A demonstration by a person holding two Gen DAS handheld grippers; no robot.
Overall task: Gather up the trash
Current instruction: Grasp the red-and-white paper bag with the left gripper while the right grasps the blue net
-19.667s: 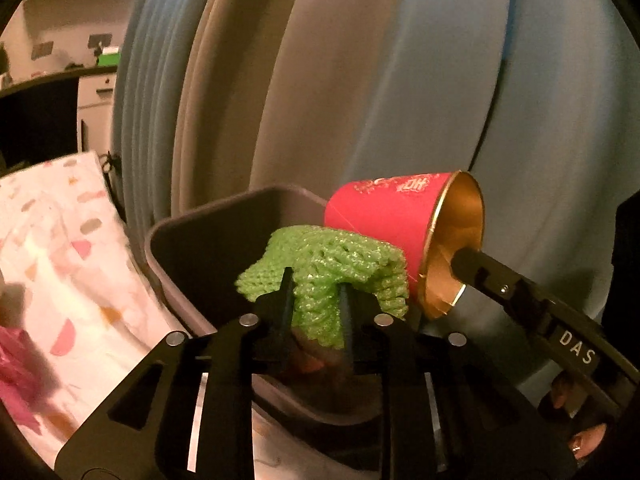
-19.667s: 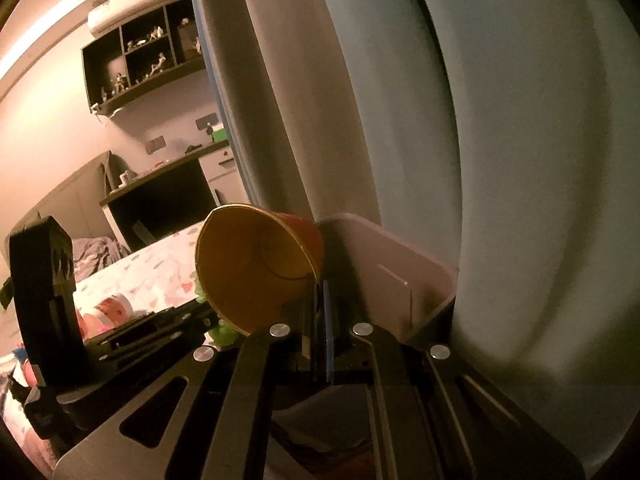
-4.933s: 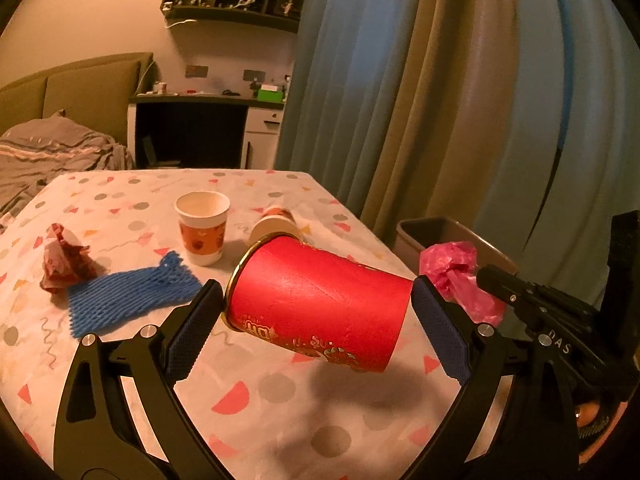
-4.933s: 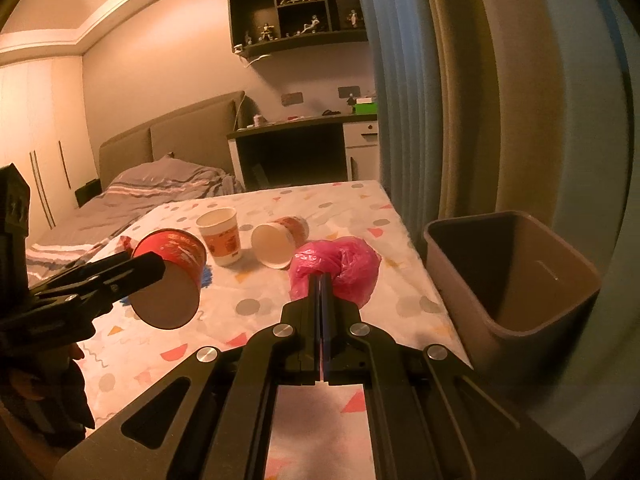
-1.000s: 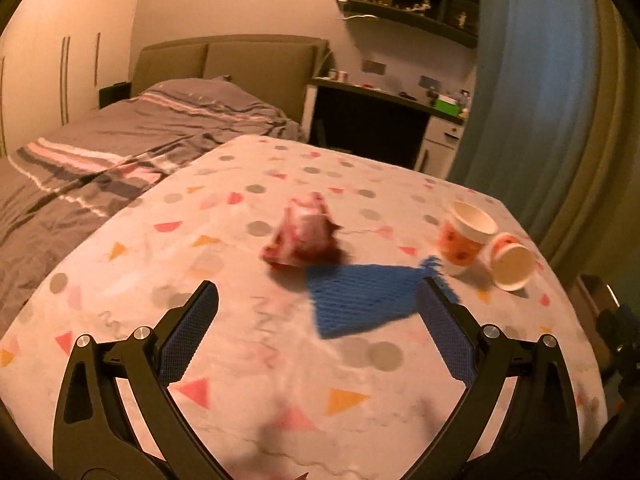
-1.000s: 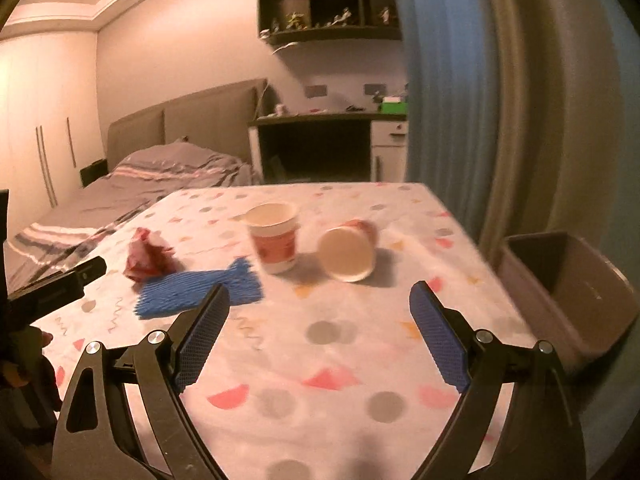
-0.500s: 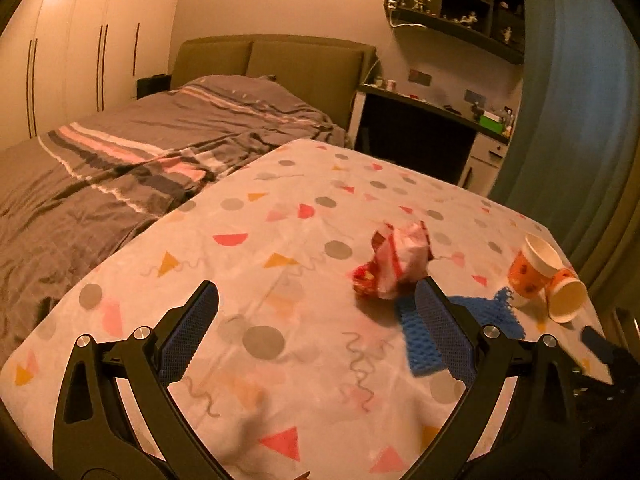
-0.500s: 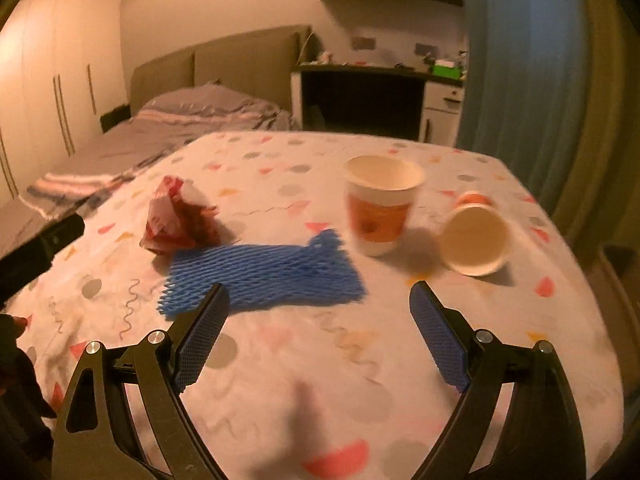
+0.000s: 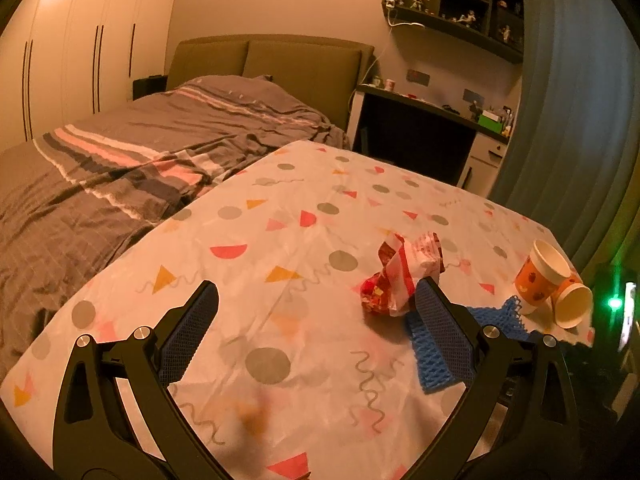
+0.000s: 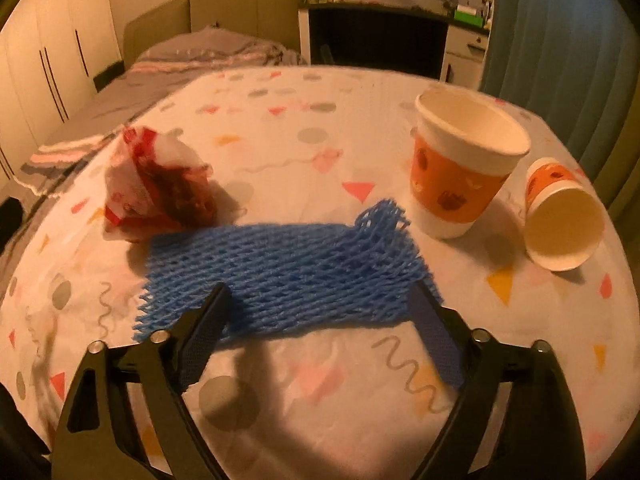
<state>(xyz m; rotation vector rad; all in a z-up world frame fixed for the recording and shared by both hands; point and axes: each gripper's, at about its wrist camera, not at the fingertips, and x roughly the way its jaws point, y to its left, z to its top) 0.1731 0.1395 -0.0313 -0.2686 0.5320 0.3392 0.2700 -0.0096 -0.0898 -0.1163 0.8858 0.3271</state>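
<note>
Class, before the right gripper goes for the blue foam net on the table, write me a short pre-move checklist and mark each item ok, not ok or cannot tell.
1. right gripper open and holding nothing: ok.
2. blue foam net lined up between its fingers: ok, its near edge sits between the two tips.
3. Net free of other trash: cannot tell; the crumpled wrapper touches or overlaps its far left corner.
4. upright paper cup clear of the closing path: ok, it stands beyond the net's right end.
5. left gripper open and out of the way: ok.
6. Bin in view for the drop: not ok.
</note>
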